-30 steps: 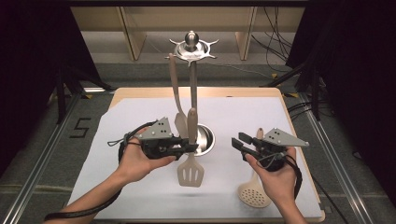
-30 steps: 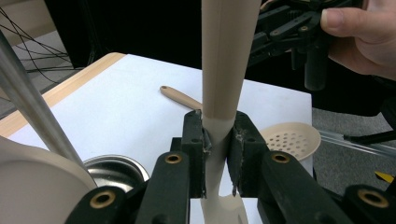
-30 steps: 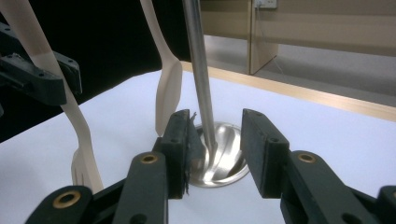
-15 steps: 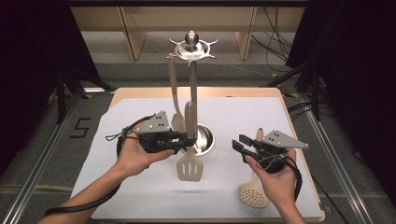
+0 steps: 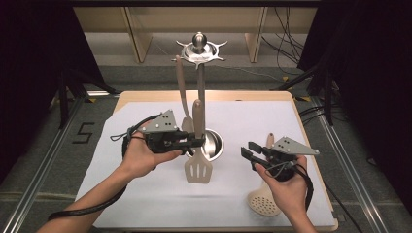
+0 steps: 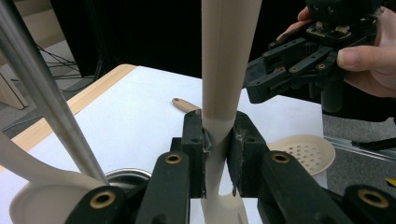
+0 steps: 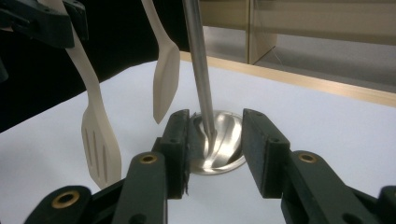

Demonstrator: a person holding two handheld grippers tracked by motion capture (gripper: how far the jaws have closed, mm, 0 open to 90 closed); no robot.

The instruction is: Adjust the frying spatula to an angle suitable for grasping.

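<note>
- Left gripper (image 5: 197, 142): carried in the left hand (image 5: 141, 155), which enters from the lower left of the high view with the forearm slanting up toward the table's middle. The jaws point level toward the stand's base and are clamped on the handle of a slotted spatula (image 5: 198, 167).
- Slotted spatula: held upright, handle up and blade down, blade hanging just above the white sheet (image 5: 145, 194) in front of the stand's base (image 5: 211, 144). In the left gripper view the handle (image 6: 224, 93) is seen pinched between the two pads.
- Right gripper (image 5: 248, 155): carried in the right hand (image 5: 284, 187) at the table's right side, pointed left toward the stand. The jaws stand apart with nothing between them; in the right gripper view the stand's pole (image 7: 198, 70) and base are framed in the gap farther off.
- Stand (image 5: 199, 51): a metal pole with a hook crown on top, rising from a round shiny base at mid-table. One spoon (image 5: 183, 97) is seen hanging from the crown.
- Skimmer (image 5: 265, 201): lies flat on the sheet beneath the right hand, handle pointing away.
- Change against the earlier pictures: the spatula and left gripper are placed slightly nearer the pole and a touch higher; the grip is unchanged. The right hand is found in the same spot, jaws equally apart.
</note>
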